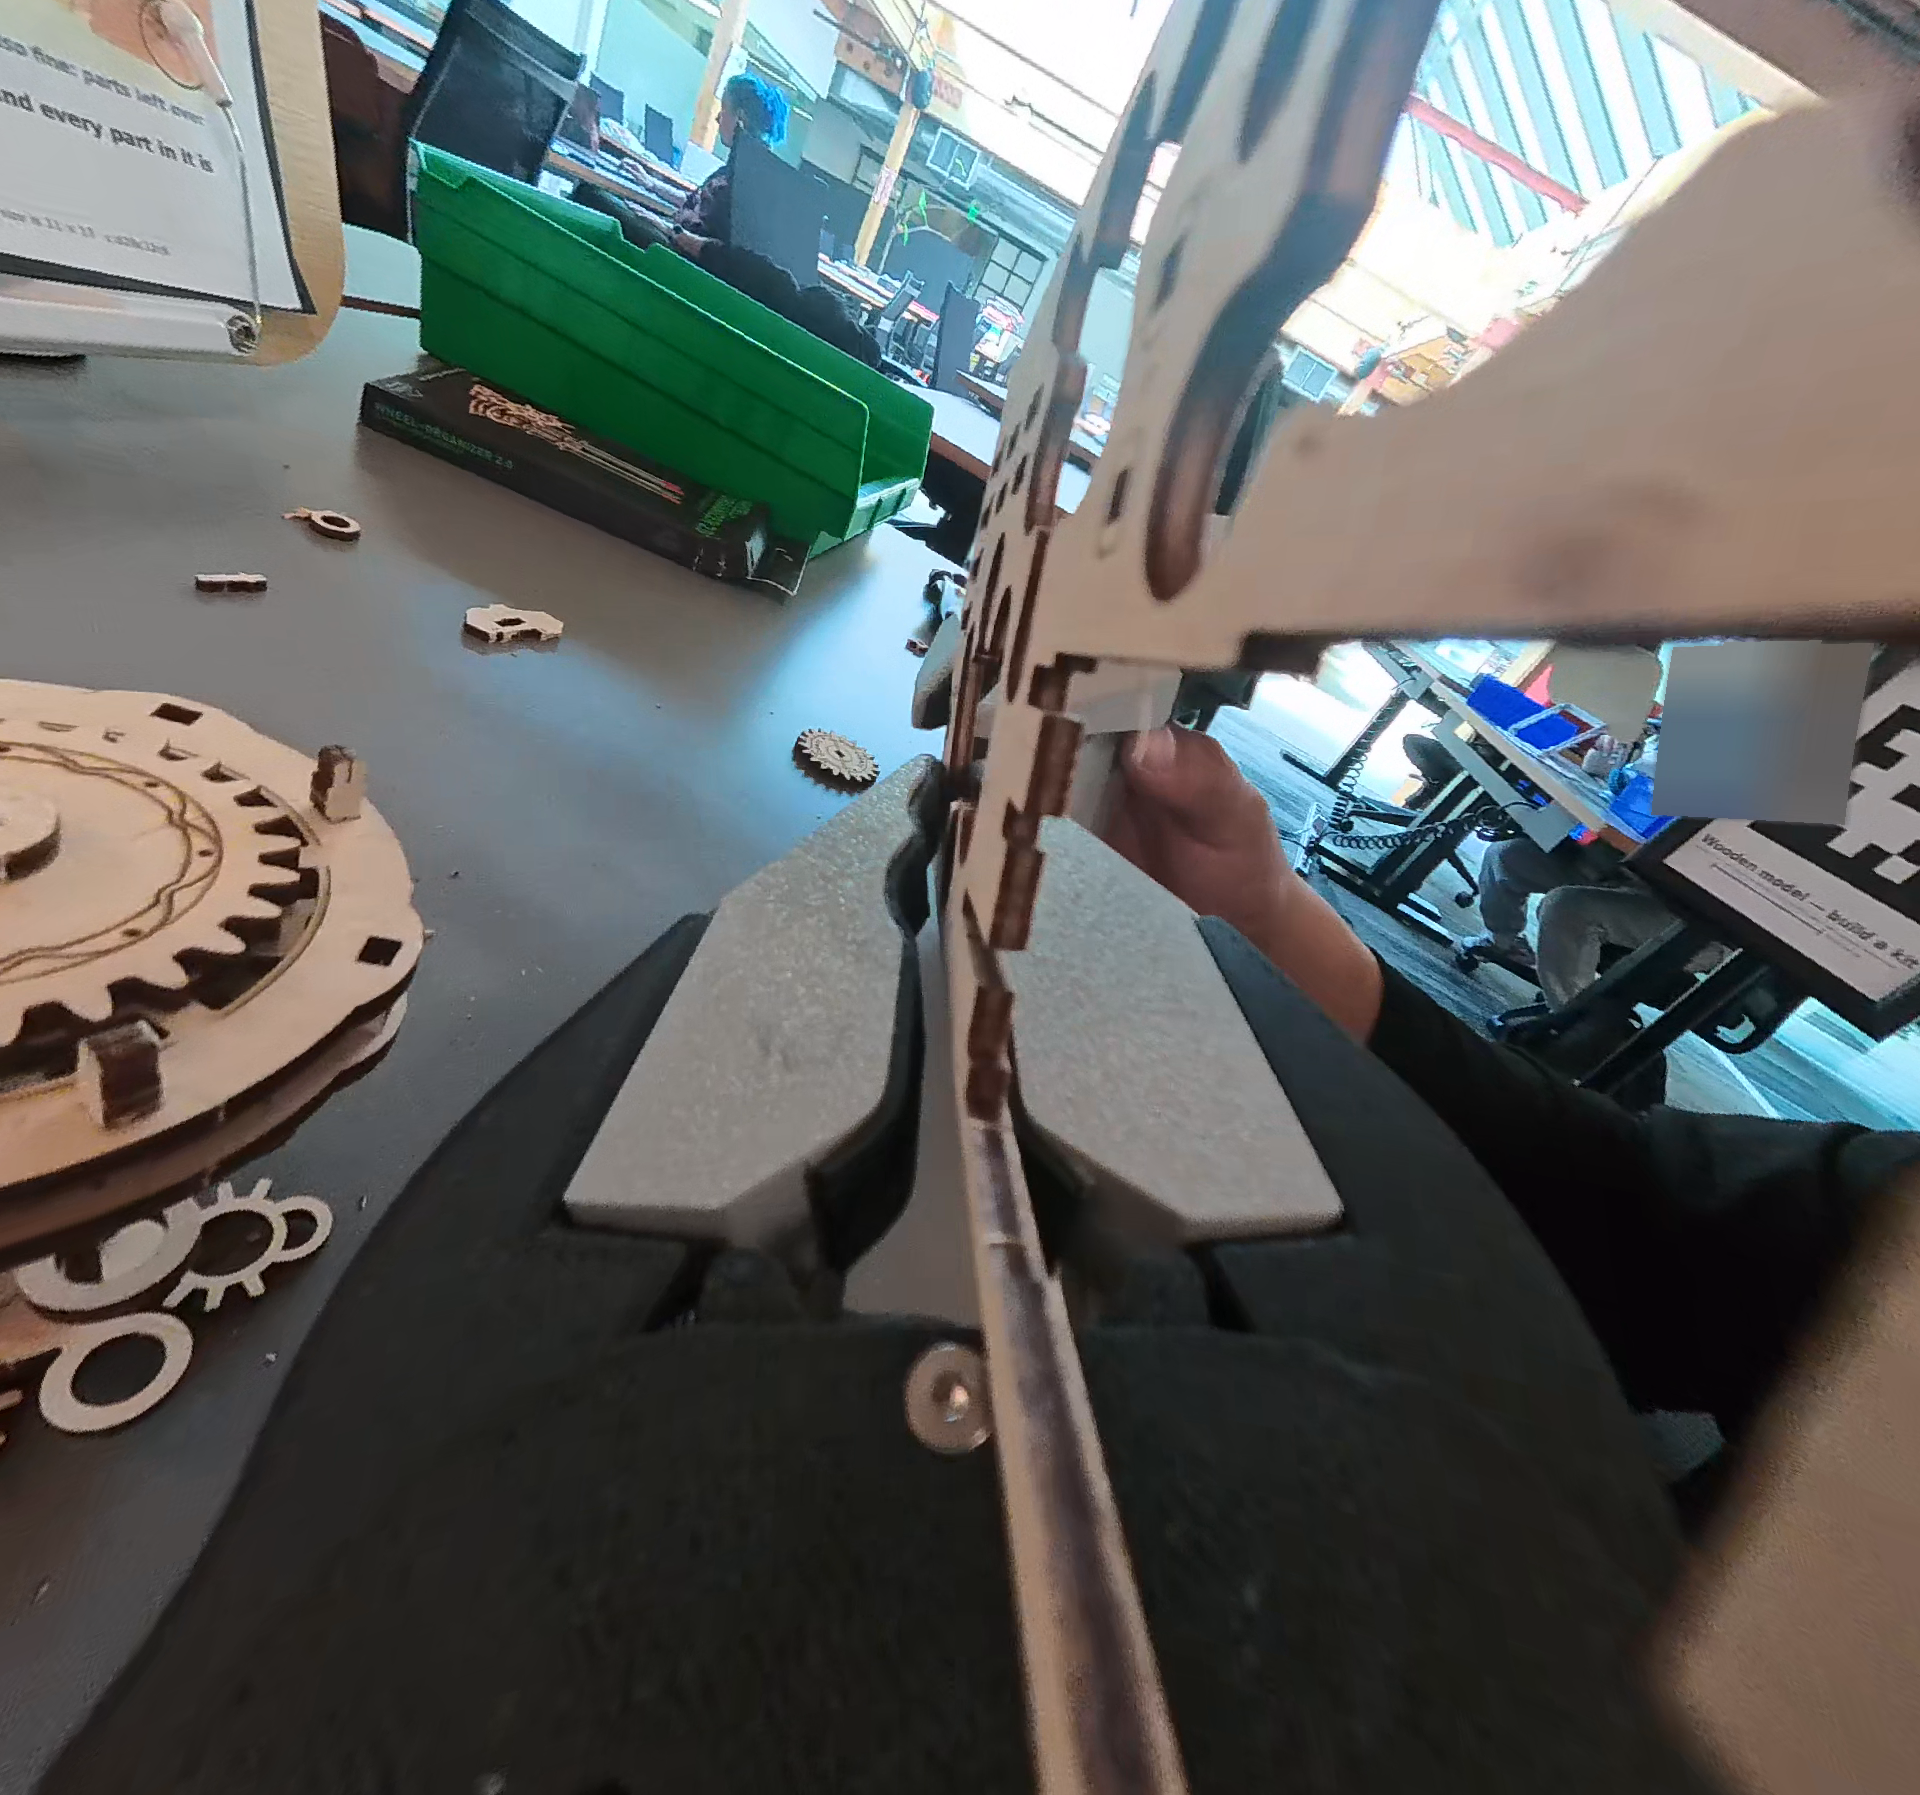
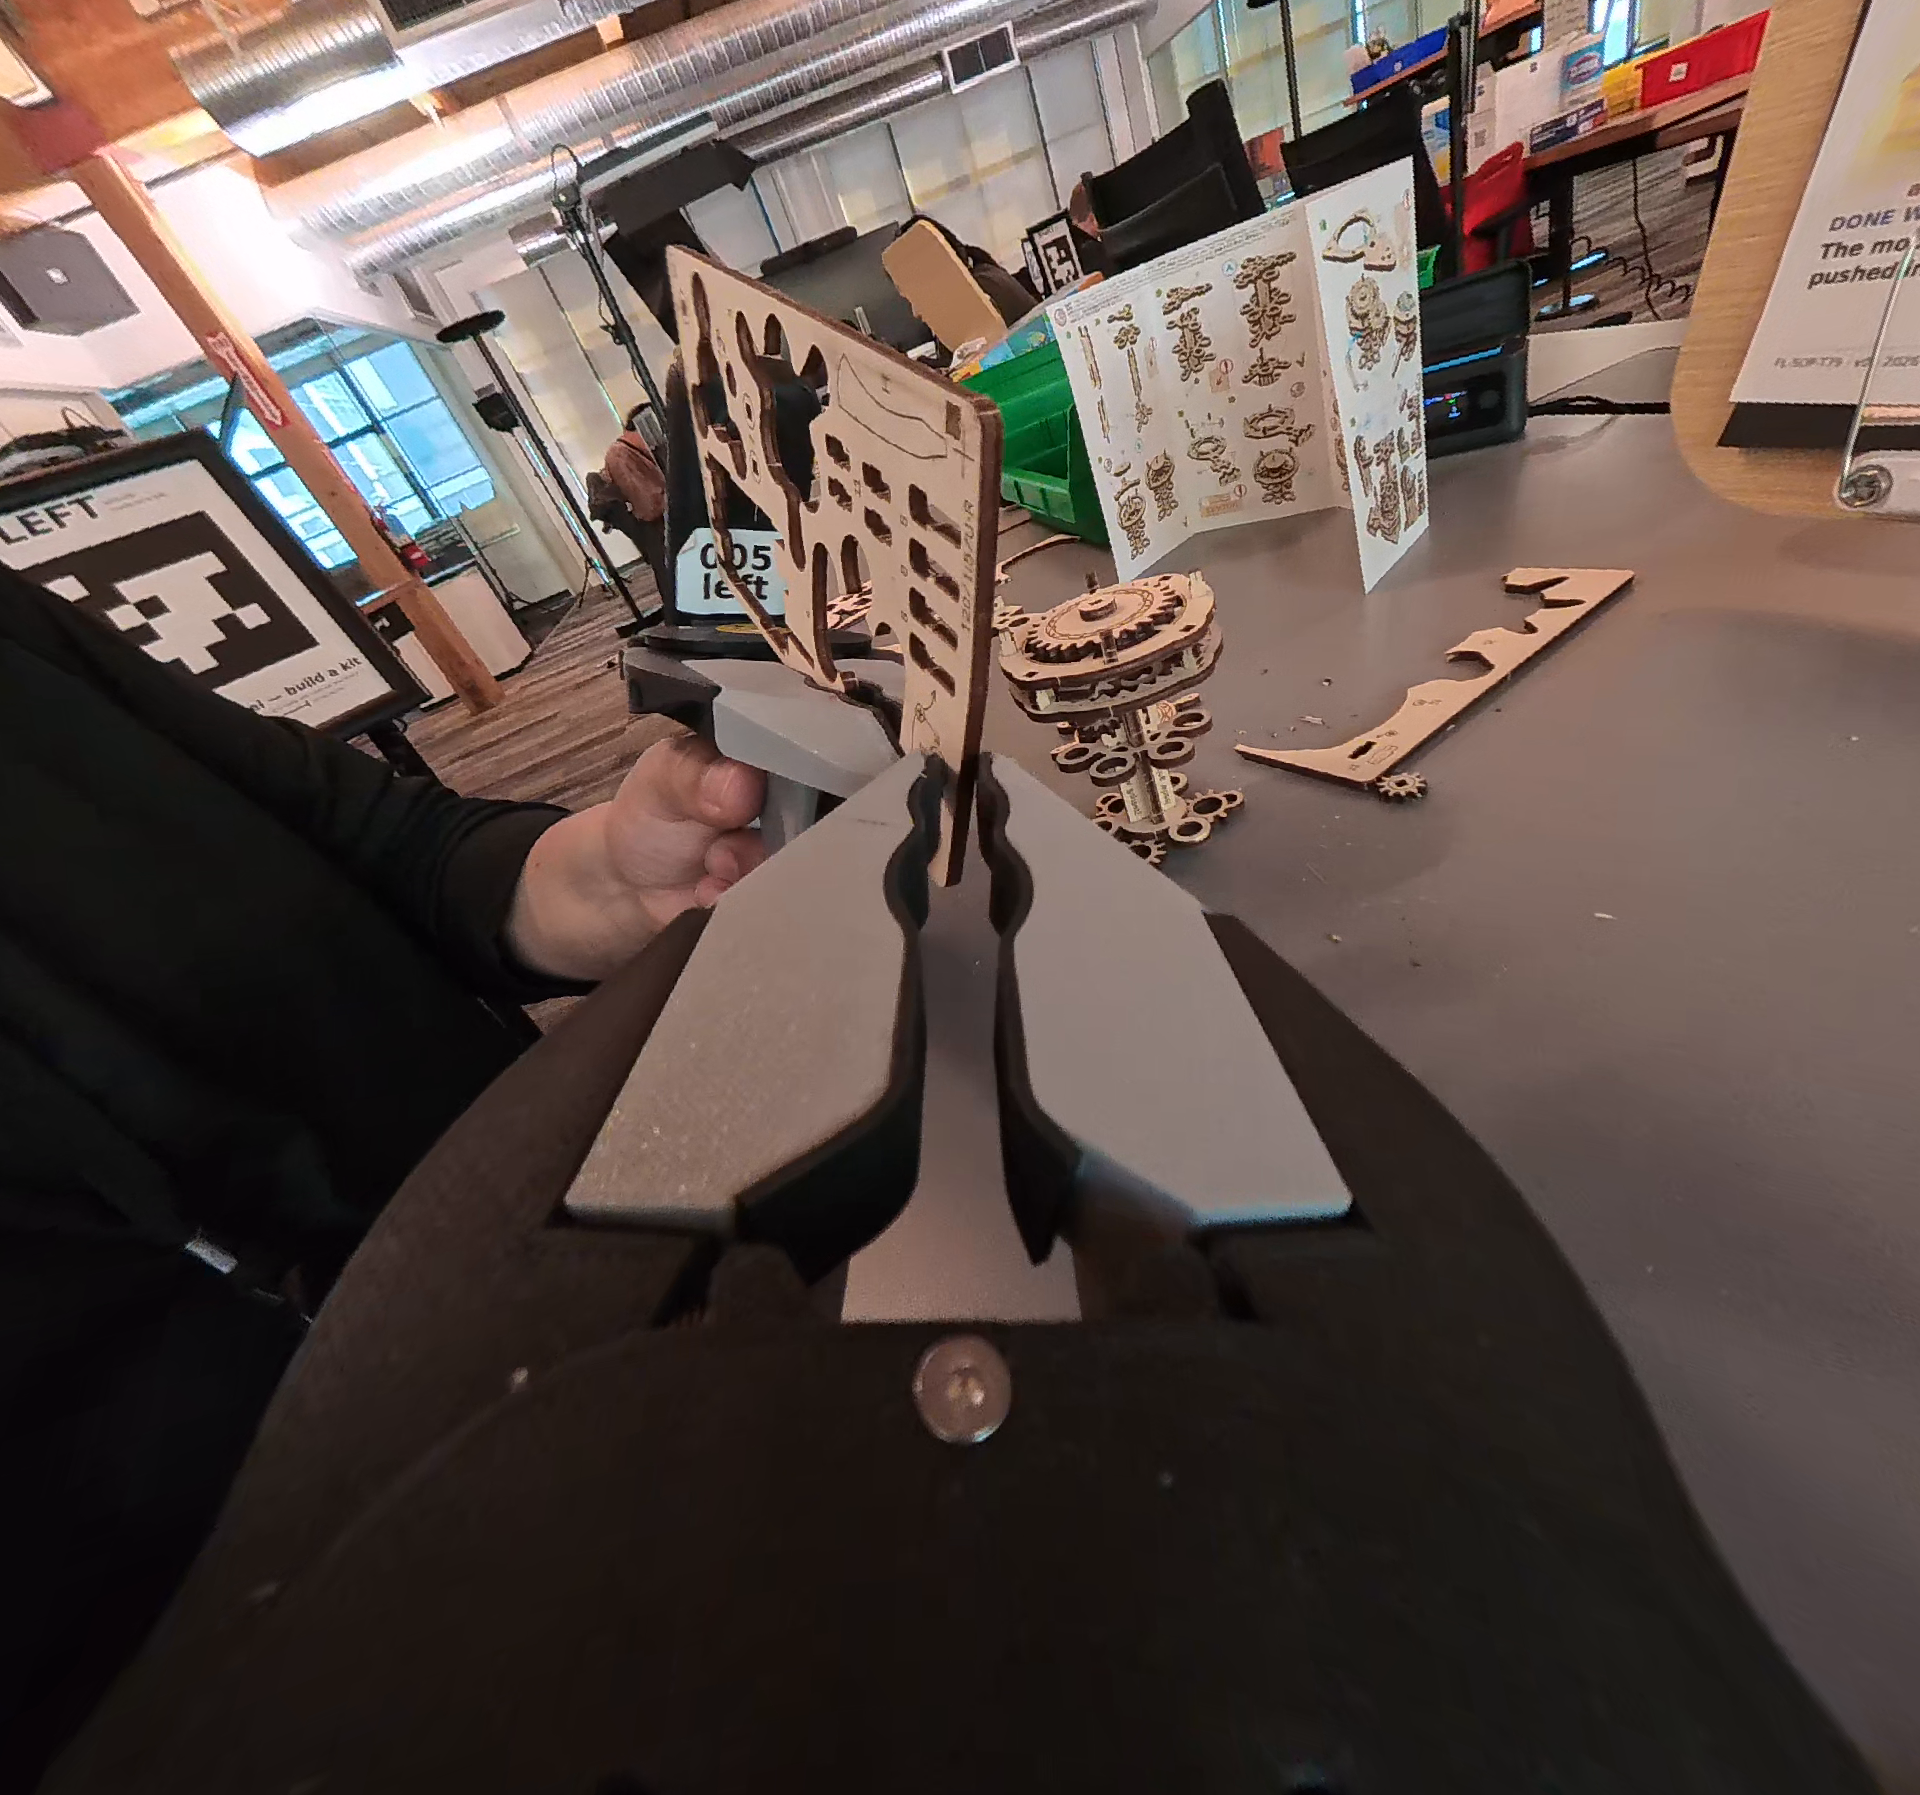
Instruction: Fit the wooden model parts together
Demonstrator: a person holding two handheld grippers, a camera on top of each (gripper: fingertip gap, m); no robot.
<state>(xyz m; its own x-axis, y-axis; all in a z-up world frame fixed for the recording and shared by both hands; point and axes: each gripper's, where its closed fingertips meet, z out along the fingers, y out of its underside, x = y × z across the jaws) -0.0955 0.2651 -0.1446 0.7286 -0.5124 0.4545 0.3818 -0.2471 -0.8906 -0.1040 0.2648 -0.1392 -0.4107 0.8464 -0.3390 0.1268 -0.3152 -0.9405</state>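
Observation:
A thin laser-cut wooden parts sheet [image 2: 883, 498] with many empty cut-outs is held upright above the table's edge. My right gripper [image 2: 961, 795] is shut on its lower corner. My left gripper [image 2: 800, 717], held by a hand [image 2: 655, 852], clamps the same sheet from the far side. In the left wrist view my left gripper [image 1: 951, 810] is shut on the sheet [image 1: 1403, 519], which I see edge-on. The partly built wooden gear model [image 2: 1112, 644] stands on the grey table just beyond the sheet; it also shows in the left wrist view [image 1: 156, 914].
A leftover sheet strip [image 2: 1455, 685] and a small gear [image 2: 1401, 787] lie to the right. A folded instruction leaflet [image 2: 1247, 374] stands behind, by a green bin [image 1: 665, 363] and a black box [image 1: 582, 478]. Small loose pieces [image 1: 509, 623] and a gear [image 1: 836, 758] lie on the table [image 2: 1558, 1018]. My two grippers' fingertips are within a few centimetres of each other. From either gripper's tips it is about 20 centimeters to the small gear [image 2: 1401, 787].

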